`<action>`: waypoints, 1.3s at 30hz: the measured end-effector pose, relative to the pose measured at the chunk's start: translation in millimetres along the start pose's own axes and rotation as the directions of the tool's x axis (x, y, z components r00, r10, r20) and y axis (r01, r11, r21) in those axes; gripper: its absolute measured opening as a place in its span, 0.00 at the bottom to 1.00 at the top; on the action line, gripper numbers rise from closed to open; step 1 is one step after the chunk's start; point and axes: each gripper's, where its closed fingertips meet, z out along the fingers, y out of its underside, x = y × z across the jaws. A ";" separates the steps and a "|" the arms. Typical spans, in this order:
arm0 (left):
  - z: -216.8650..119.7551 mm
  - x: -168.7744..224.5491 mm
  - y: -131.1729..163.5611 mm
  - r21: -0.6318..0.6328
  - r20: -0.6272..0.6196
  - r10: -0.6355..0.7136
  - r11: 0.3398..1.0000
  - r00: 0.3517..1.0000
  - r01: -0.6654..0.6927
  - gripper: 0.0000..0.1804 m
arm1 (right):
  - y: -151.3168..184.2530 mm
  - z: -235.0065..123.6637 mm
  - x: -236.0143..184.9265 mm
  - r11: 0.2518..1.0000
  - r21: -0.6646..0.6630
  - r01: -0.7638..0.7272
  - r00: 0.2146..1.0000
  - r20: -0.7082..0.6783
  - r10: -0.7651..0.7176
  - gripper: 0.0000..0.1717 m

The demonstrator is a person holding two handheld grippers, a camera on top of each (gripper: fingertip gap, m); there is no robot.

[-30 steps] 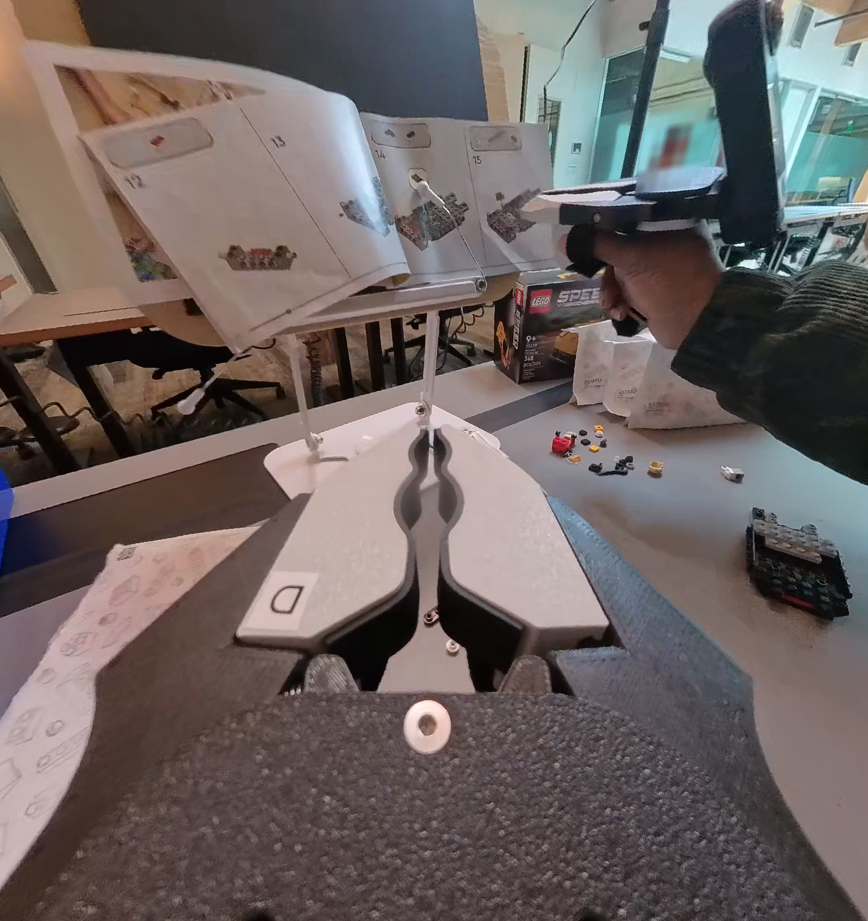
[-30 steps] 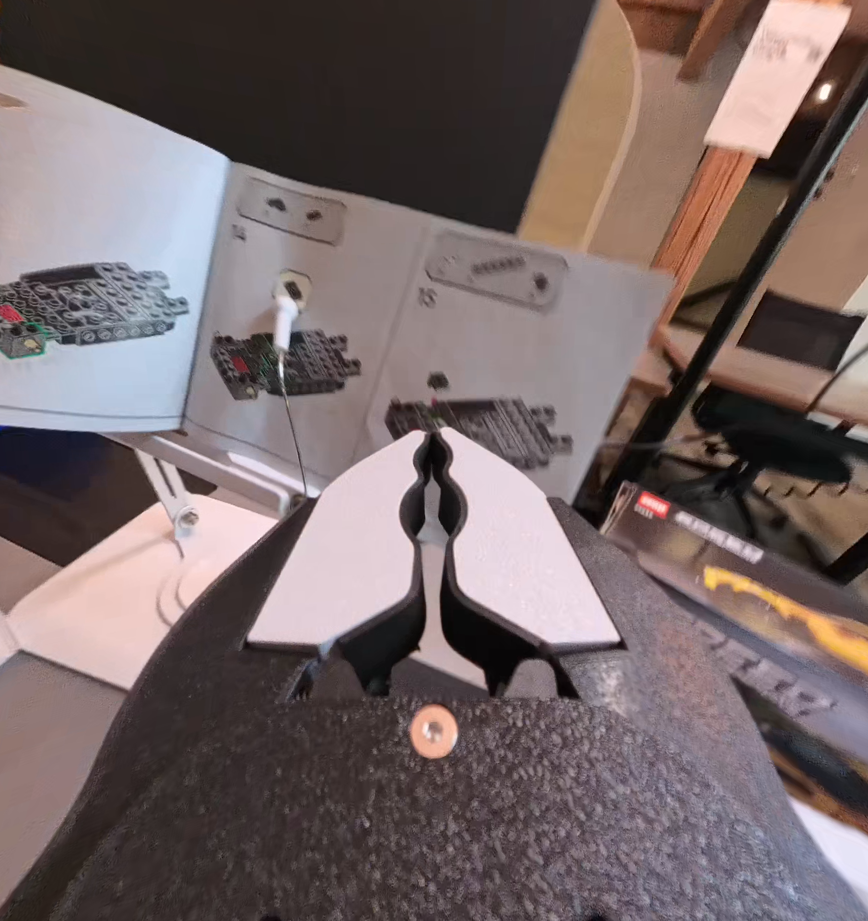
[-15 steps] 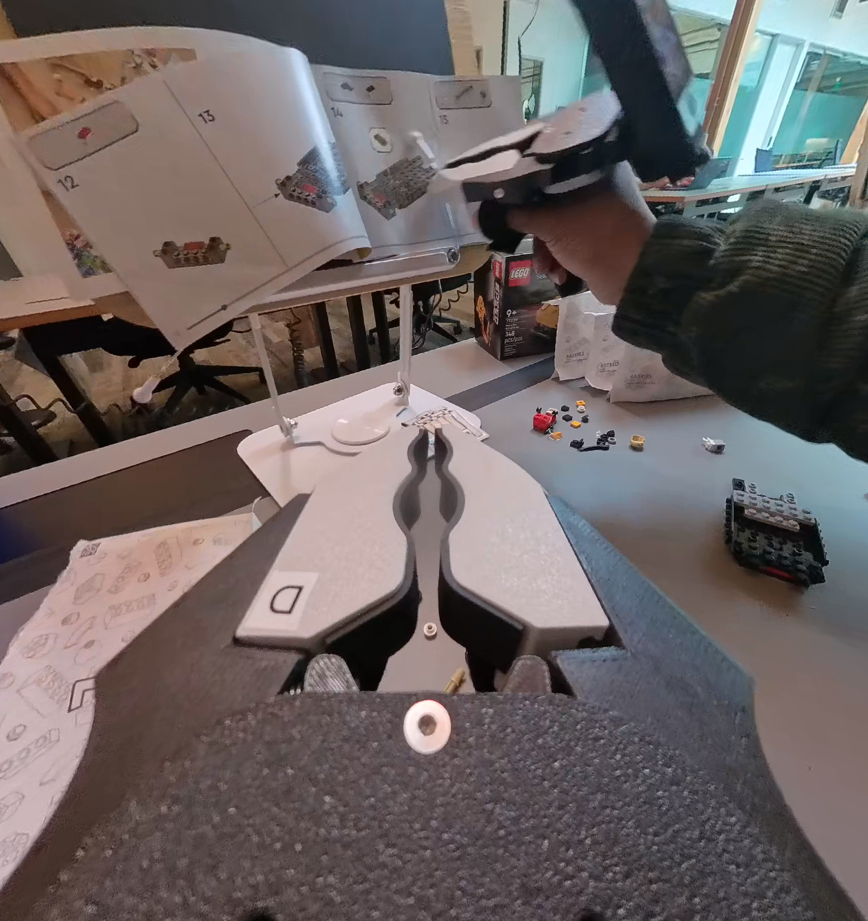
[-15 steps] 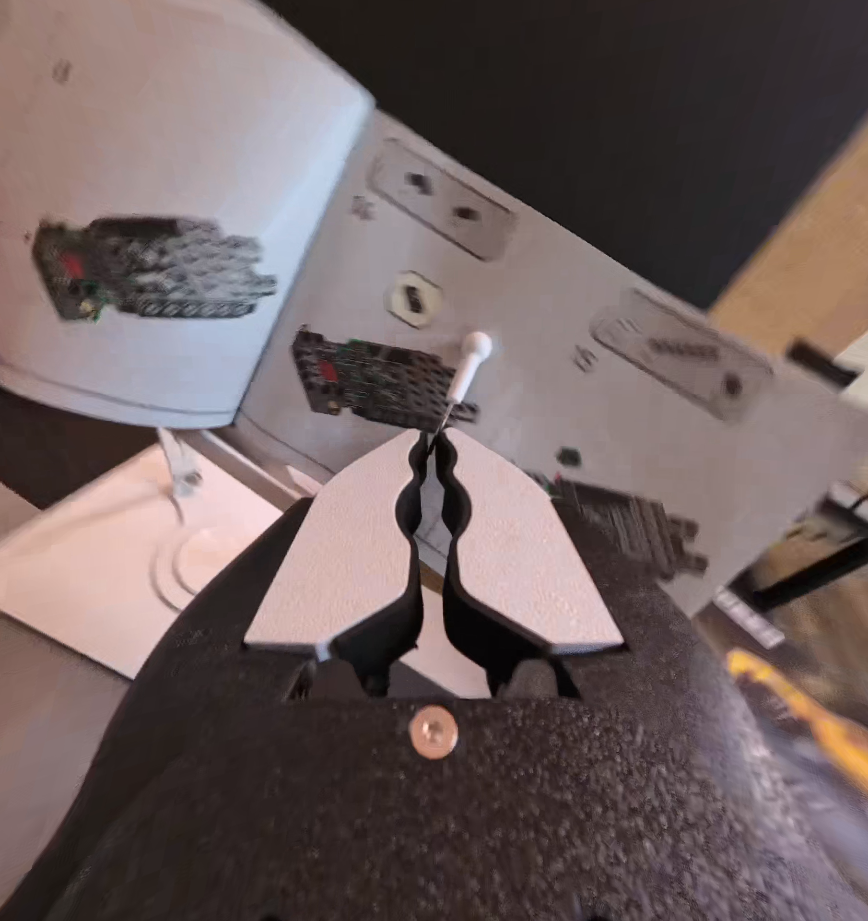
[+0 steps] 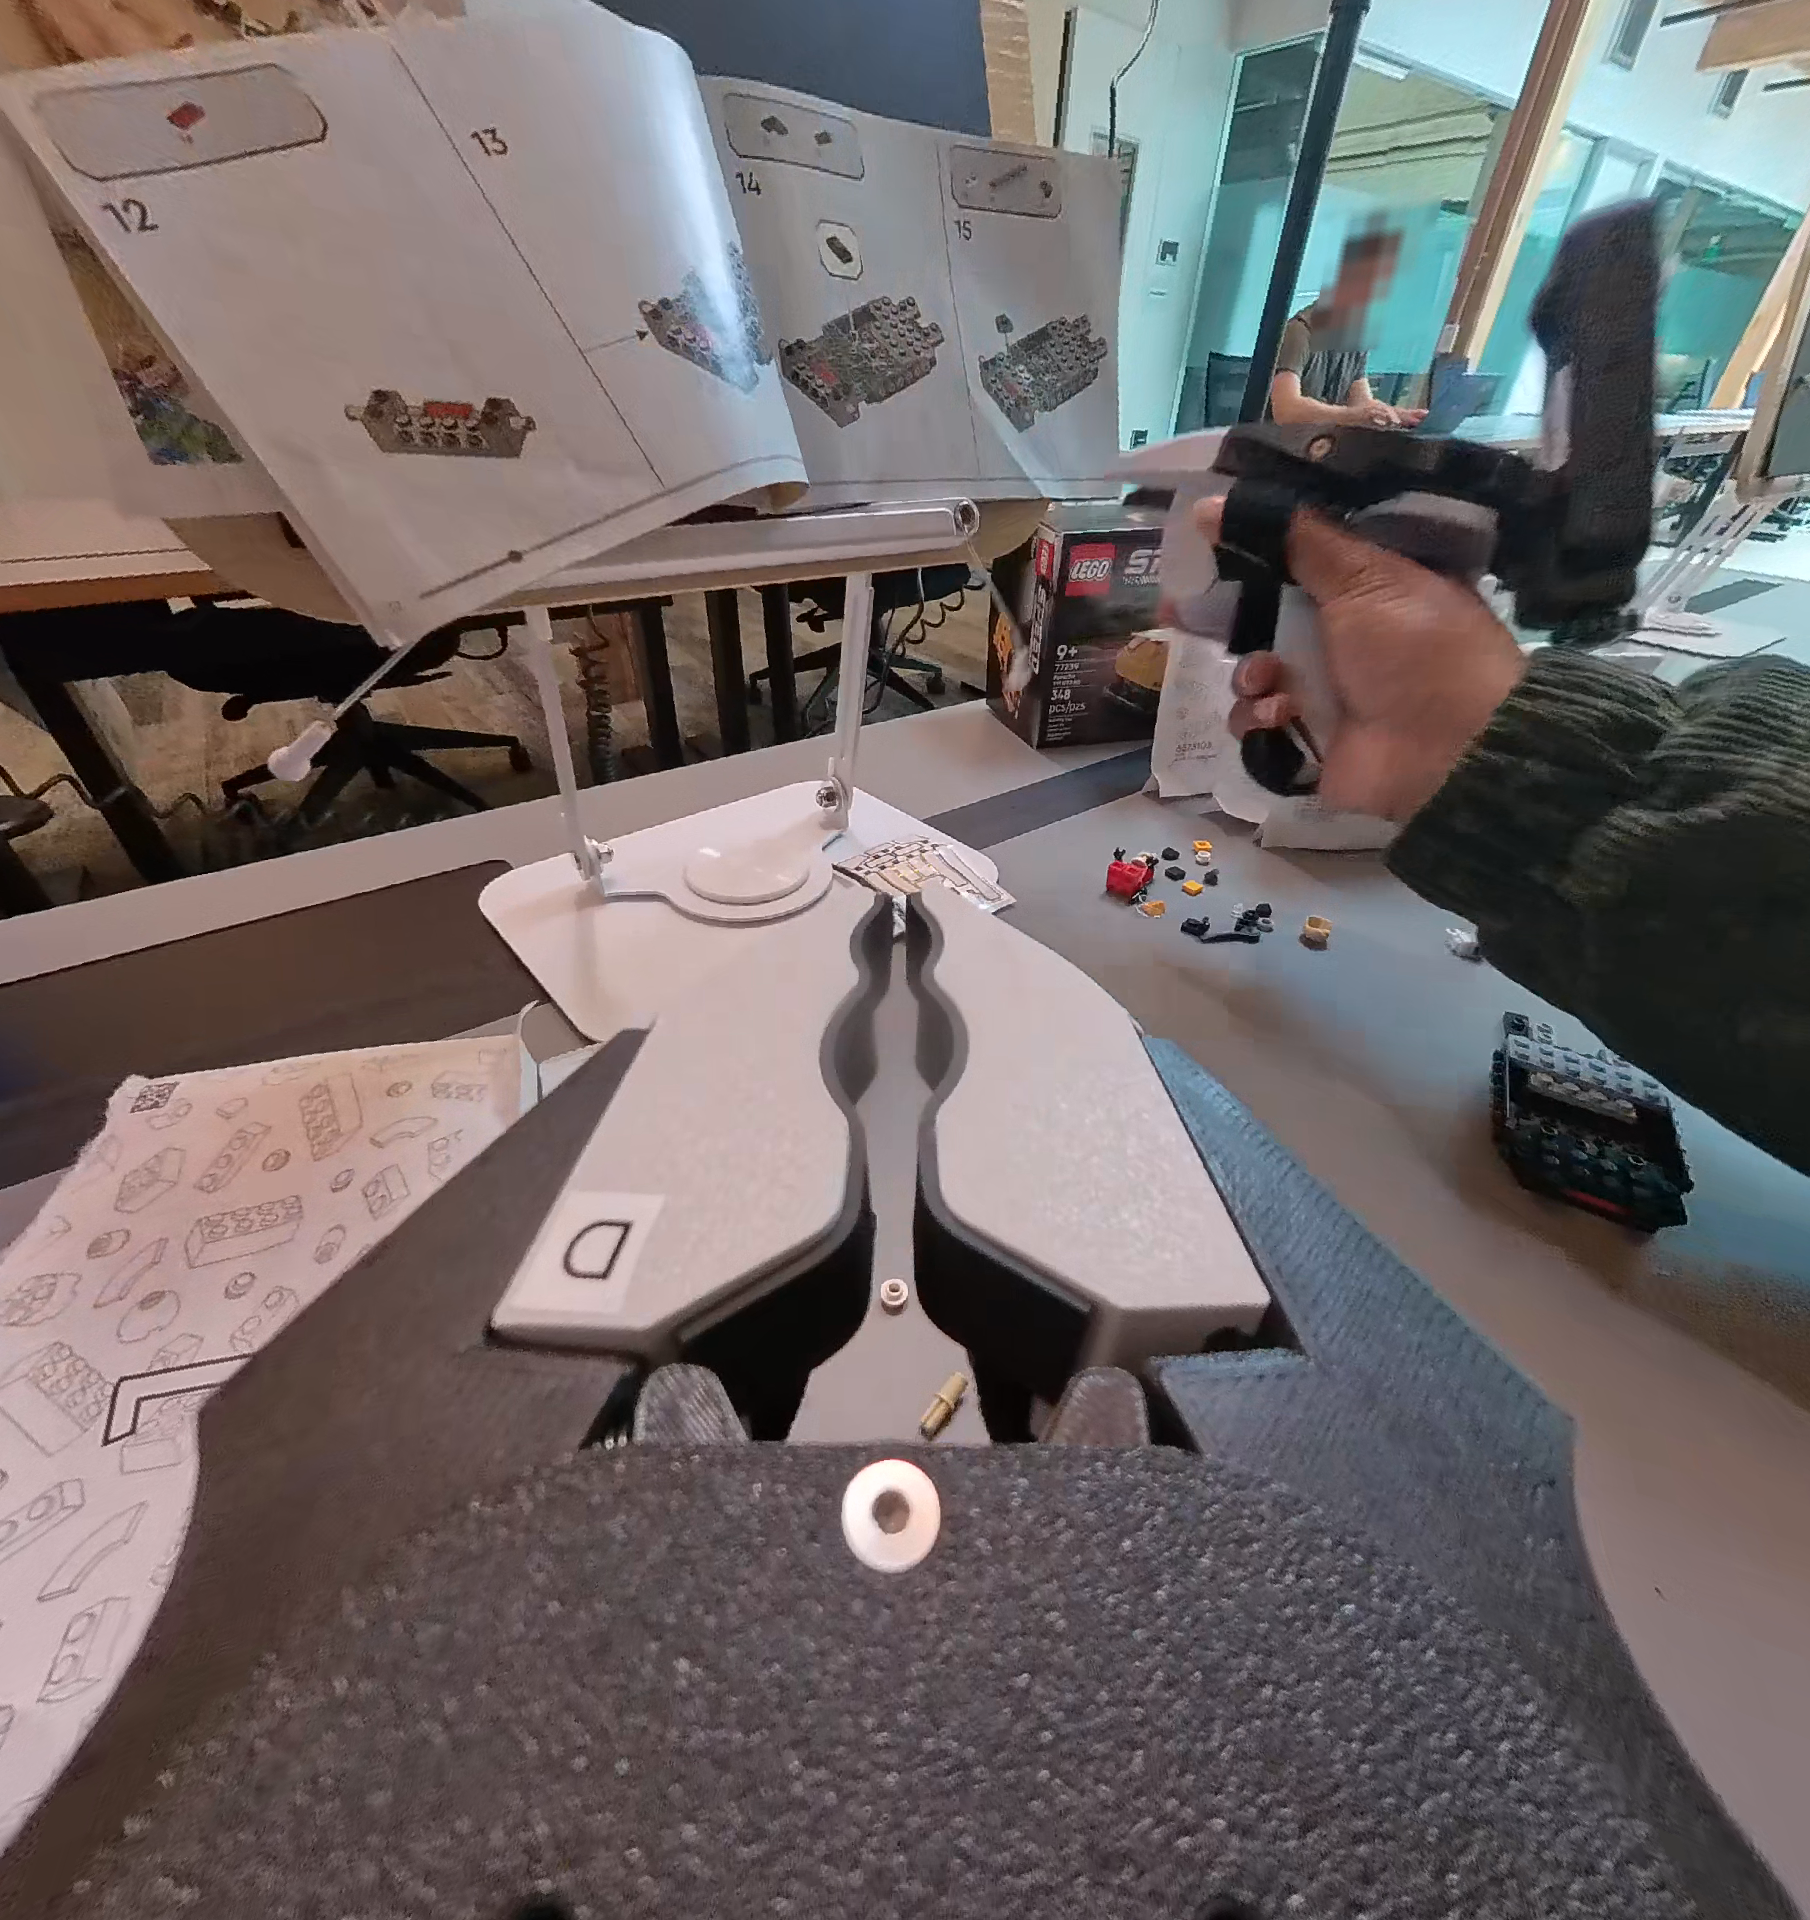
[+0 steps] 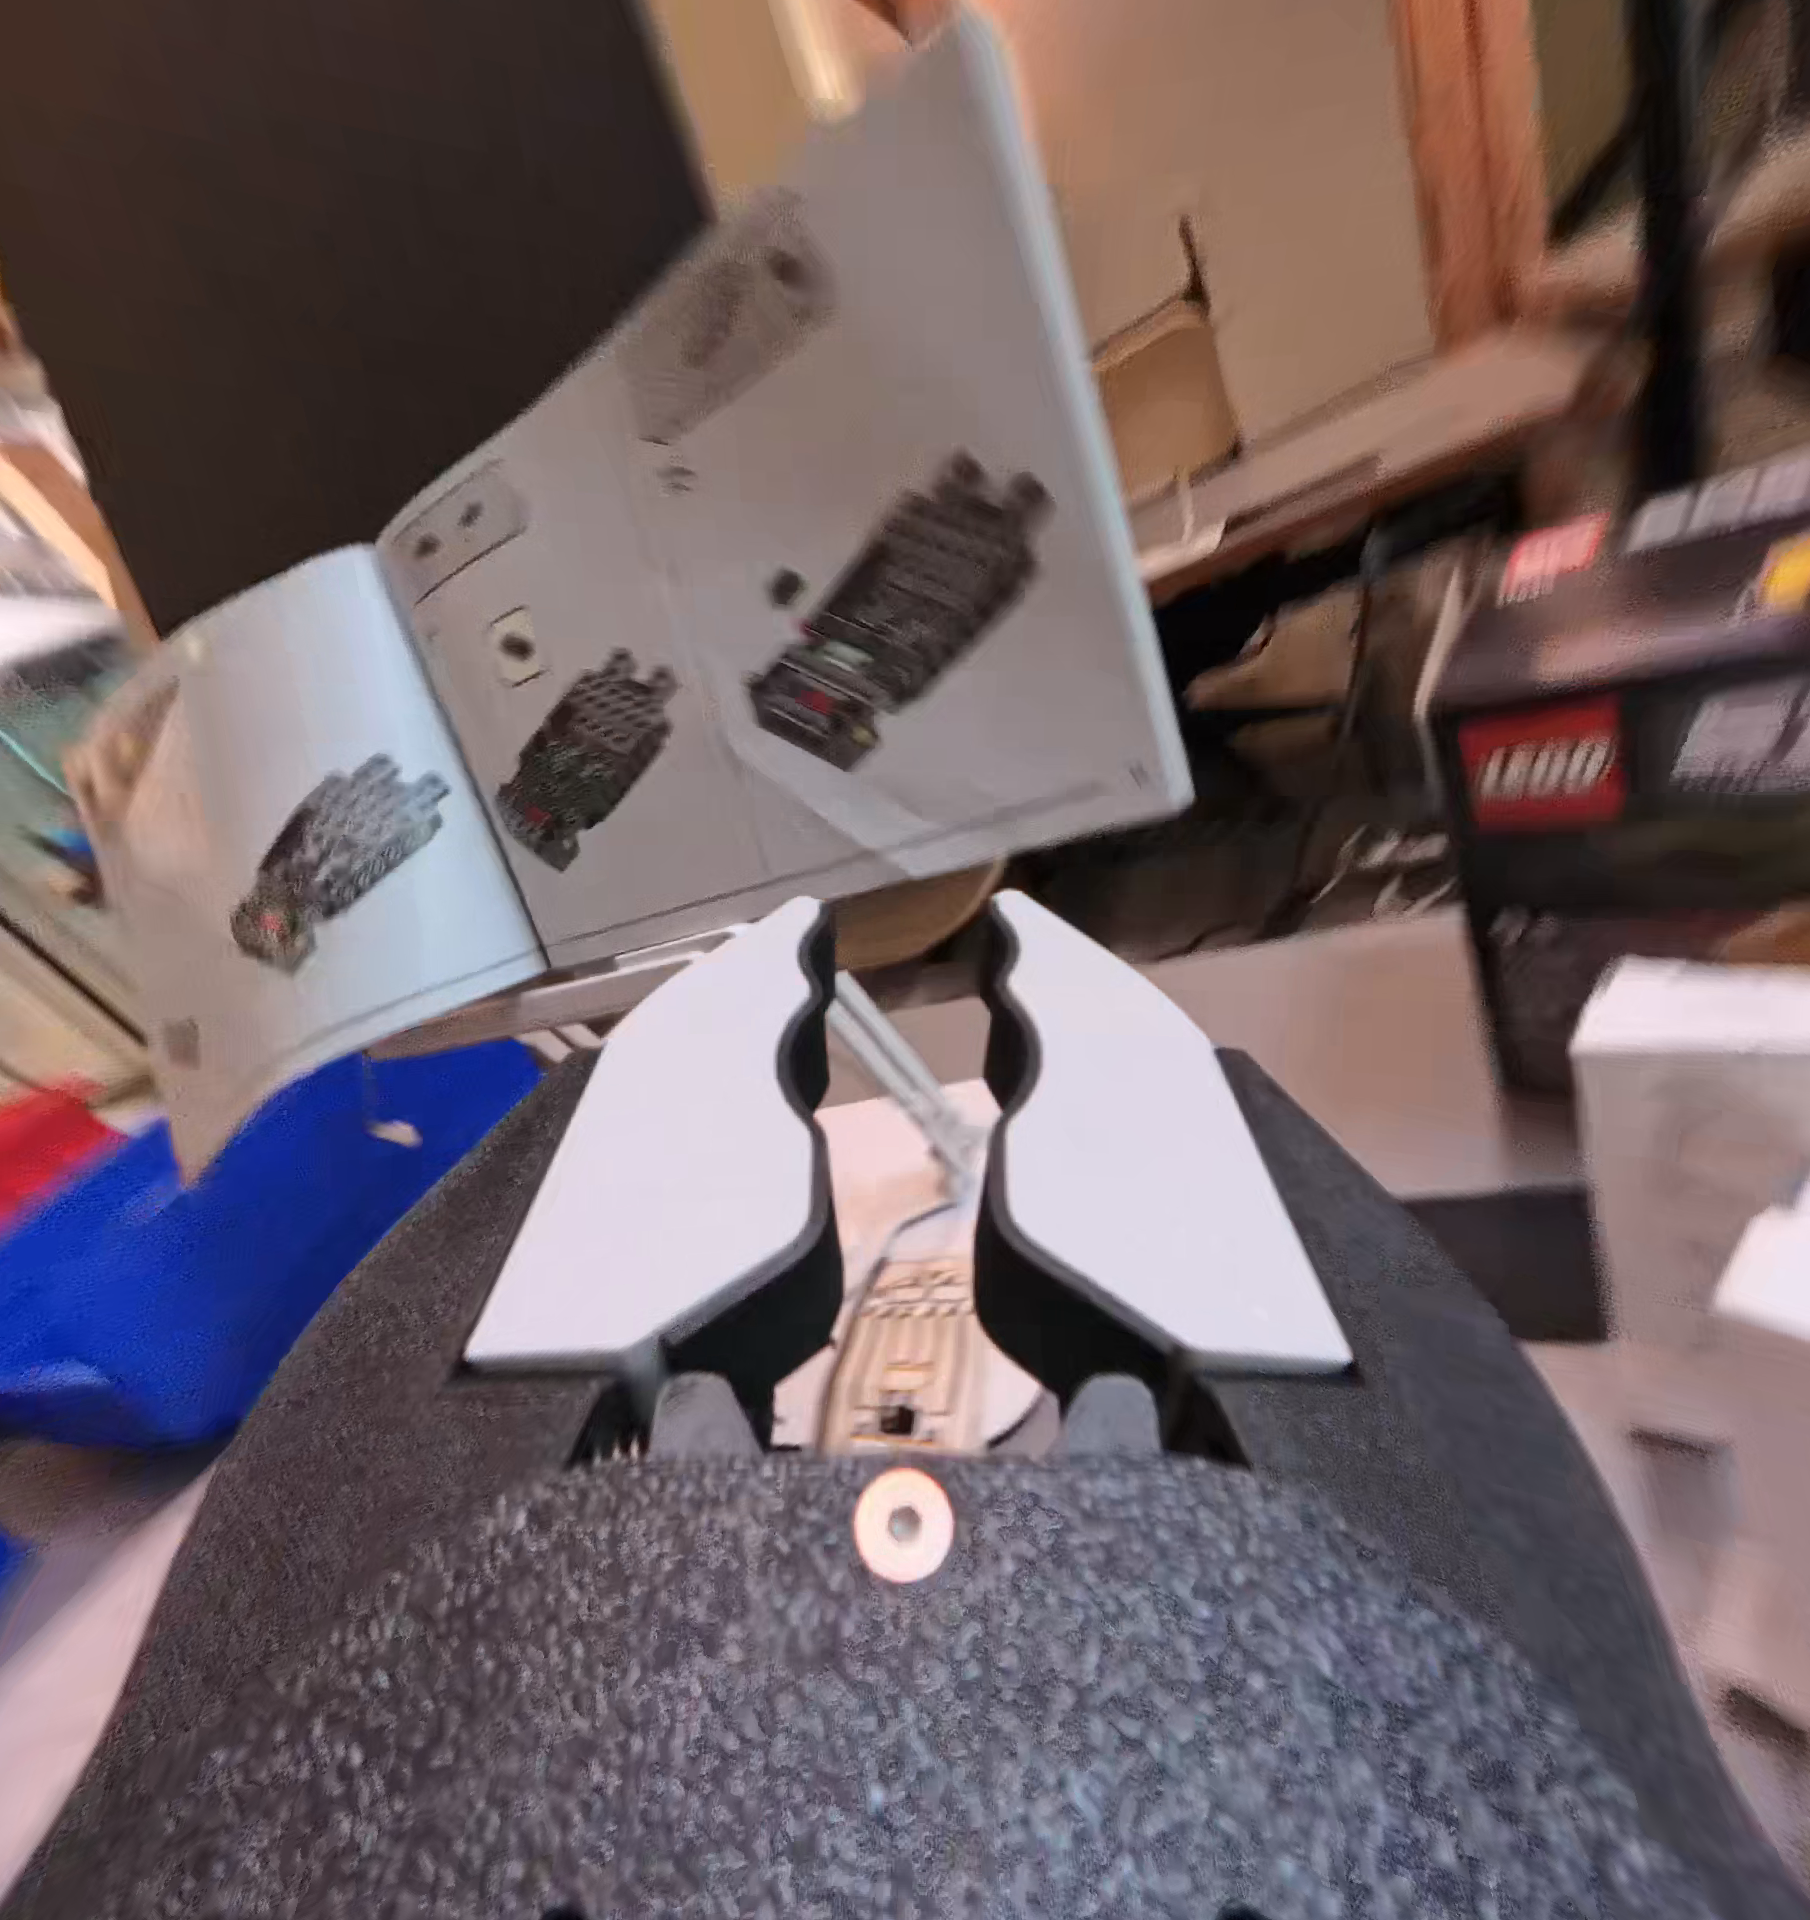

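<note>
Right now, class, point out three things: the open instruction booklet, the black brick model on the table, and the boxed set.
instruction booklet (image 5: 485,343), left wrist view, on its curled left page.
black brick model (image 5: 1587,1138), left wrist view, on its studded top.
boxed set (image 5: 1083,634), left wrist view, on its front face.

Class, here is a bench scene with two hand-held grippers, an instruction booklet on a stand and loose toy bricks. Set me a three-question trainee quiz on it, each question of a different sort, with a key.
1. True or false: the right gripper has its fingers apart with nothing between them.
2. Multiple choice: the open instruction booklet rests on A) the grey table, B) a white stand, C) the dark box.
3. Fill in: the partly built dark brick model lies on the table to the ____ of the left gripper in the left wrist view.

Key: 1 true. 2 B. 3 right.
</note>
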 end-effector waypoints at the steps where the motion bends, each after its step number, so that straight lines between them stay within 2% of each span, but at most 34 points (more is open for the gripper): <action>1: 0.9 -0.5 0.4 -0.001 -0.003 -0.007 1.000 1.000 0.007 0.01 | -6.2 -3.9 -10.3 0.991 0.016 0.133 0.991 -0.012 -0.132 0.20; 3: 2.9 -0.2 1.5 -0.004 -0.012 -0.017 1.000 1.000 0.017 0.01 | -7.5 -0.3 -46.8 0.919 0.000 0.394 0.919 0.026 -0.393 0.32; 5: 3.8 1.6 2.9 -0.010 -0.019 -0.014 1.000 1.000 0.013 0.01 | 2.0 11.7 -89.7 0.792 -0.028 0.609 0.791 0.089 -0.605 0.45; 7: 3.2 3.2 3.2 -0.011 -0.021 -0.005 1.000 1.000 0.005 0.01 | 16.5 29.2 -128.7 0.671 -0.036 0.741 0.668 0.147 -0.730 0.53; 9: 2.3 4.1 4.7 -0.017 -0.024 -0.005 1.000 1.000 0.005 0.01 | 32.5 52.6 -153.6 0.590 -0.070 0.804 0.592 0.180 -0.786 0.60; 11: 1.3 5.0 8.2 -0.027 -0.030 -0.011 1.000 0.999 0.010 0.01 | 42.5 78.8 -155.9 0.518 -0.146 0.843 0.537 0.160 -0.828 0.63; 13: -0.5 5.7 11.8 -0.036 -0.035 -0.012 0.999 0.999 0.011 0.01 | 42.6 93.8 -151.0 0.489 -0.179 0.853 0.514 0.130 -0.848 0.52; 16: -1.1 4.7 13.5 -0.040 -0.041 -0.017 0.999 0.999 0.015 0.01 | 33.2 96.5 -147.5 0.511 -0.145 0.847 0.526 0.094 -0.845 0.35; 19: 2.3 3.8 17.2 -0.051 -0.047 -0.031 0.998 0.998 0.029 0.01 | 27.1 92.7 -143.4 0.554 -0.121 0.824 0.565 0.104 -0.818 0.25; 22: 3.5 5.8 19.2 -0.059 -0.054 -0.026 0.998 0.998 0.023 0.01 | 20.9 90.3 -138.2 0.584 -0.112 0.804 0.594 0.123 -0.795 0.19; 31: 12.6 4.4 8.9 -0.047 -0.051 -0.017 0.999 0.999 0.015 0.03 | 5.5 76.3 -122.3 0.740 -0.095 0.666 0.741 0.196 -0.642 0.18; 35: 24.2 -0.6 -16.6 -0.012 -0.035 0.025 1.000 0.999 -0.025 0.03 | 1.9 71.1 -122.3 0.796 -0.076 0.600 0.778 0.287 -0.559 0.18; 39: 43.1 -15.4 -61.2 0.029 -0.009 0.032 0.999 0.999 -0.032 0.05 | 2.9 69.0 -123.4 0.818 -0.065 0.572 0.774 0.373 -0.512 0.15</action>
